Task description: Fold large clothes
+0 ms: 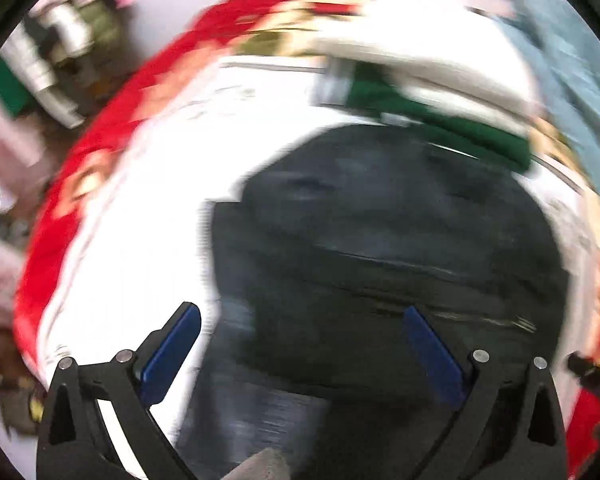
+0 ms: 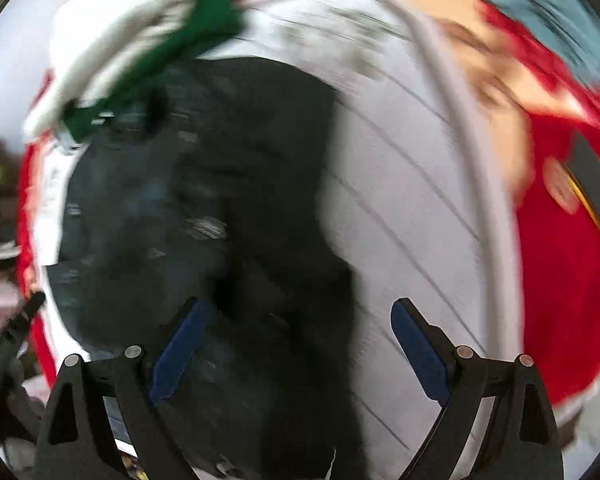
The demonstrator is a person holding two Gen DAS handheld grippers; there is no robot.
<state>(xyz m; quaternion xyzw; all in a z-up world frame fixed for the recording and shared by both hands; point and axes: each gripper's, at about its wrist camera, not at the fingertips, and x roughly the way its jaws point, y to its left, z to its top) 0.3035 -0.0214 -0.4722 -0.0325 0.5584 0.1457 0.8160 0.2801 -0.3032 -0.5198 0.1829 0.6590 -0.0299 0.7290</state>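
A large black garment (image 1: 380,240) lies in a bunched heap on a white bed cover (image 1: 140,240) with a red patterned border (image 1: 112,120). Both views are blurred by motion. My left gripper (image 1: 302,316) hangs above the near part of the garment, its blue pads wide apart and open with nothing pressed between them. In the right wrist view the black garment (image 2: 180,200) fills the left and middle, and the white cover (image 2: 400,200) lies to its right. My right gripper (image 2: 300,308) stands open over the garment's right edge, gripping nothing.
A stack of green and white clothes (image 1: 440,120) sits just beyond the black garment, and the same green and white stack (image 2: 172,28) shows at the upper left in the right wrist view. Light blue cloth (image 1: 560,60) lies at the far right. Cluttered items (image 1: 60,52) stand off the bed's left side.
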